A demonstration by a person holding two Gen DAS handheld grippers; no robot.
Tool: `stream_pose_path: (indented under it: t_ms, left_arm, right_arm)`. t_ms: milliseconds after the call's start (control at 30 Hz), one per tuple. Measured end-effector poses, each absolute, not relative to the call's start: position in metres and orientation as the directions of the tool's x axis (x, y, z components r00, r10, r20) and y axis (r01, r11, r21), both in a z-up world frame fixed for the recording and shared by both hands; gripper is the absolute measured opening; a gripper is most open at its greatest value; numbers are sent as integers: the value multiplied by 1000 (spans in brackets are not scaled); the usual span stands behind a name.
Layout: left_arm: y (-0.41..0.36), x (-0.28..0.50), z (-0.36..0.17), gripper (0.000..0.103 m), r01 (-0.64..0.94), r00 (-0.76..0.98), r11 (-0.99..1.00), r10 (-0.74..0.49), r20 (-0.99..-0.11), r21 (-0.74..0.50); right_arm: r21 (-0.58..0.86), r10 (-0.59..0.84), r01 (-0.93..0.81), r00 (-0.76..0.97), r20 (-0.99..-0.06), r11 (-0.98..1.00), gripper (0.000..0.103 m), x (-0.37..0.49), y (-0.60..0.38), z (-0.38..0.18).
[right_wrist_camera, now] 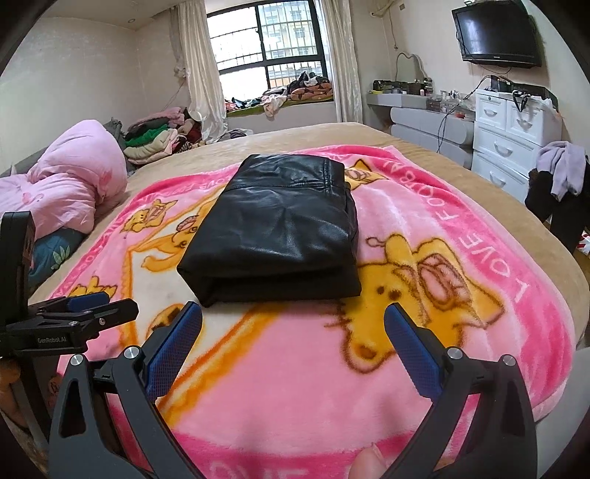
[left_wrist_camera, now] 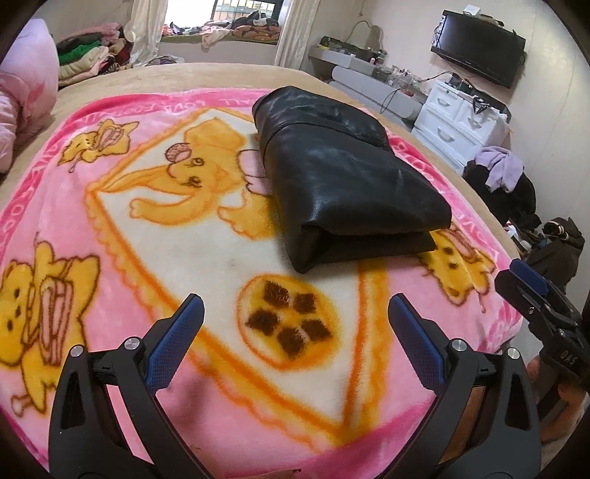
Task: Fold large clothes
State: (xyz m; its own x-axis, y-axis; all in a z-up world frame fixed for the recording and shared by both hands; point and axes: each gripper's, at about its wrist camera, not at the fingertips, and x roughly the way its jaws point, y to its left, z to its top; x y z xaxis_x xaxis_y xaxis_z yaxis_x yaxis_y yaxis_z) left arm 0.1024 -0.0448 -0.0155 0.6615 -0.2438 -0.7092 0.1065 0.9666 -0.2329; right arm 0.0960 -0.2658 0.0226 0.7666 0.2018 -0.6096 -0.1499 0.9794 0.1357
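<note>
A black leather garment (left_wrist_camera: 343,177) lies folded into a thick rectangle on the pink cartoon blanket (left_wrist_camera: 110,228). It also shows in the right wrist view (right_wrist_camera: 276,232) on the blanket (right_wrist_camera: 461,258). My left gripper (left_wrist_camera: 295,306) is open and empty, held above the blanket short of the garment's near edge. My right gripper (right_wrist_camera: 293,313) is open and empty, just short of the garment's near fold. The right gripper also shows at the right edge of the left wrist view (left_wrist_camera: 531,287), and the left gripper at the left of the right wrist view (right_wrist_camera: 88,306).
A pink quilt (right_wrist_camera: 70,184) is bunched at the left of the bed. Piled clothes (right_wrist_camera: 158,136) lie beyond it. White drawers (right_wrist_camera: 512,136), a grey dressing table (right_wrist_camera: 424,114) and a wall TV (right_wrist_camera: 497,33) stand on the right. A chair with clothes (right_wrist_camera: 564,184) is by the bed's right edge.
</note>
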Motion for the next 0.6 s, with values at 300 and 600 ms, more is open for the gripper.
stream_pose_path:
  t_ms: [300,600]
  left_arm:
    - [-44,102,-15,94,102,665,970,-231,-710,-220]
    - [-45,101,-15,94,82,665,979,-193,-722,-186]
  right_arm:
    - [134,194,-141,771,-607,981,98,95,-266,24]
    - [119,178,-133,774,-608,984,98,94,-266,24]
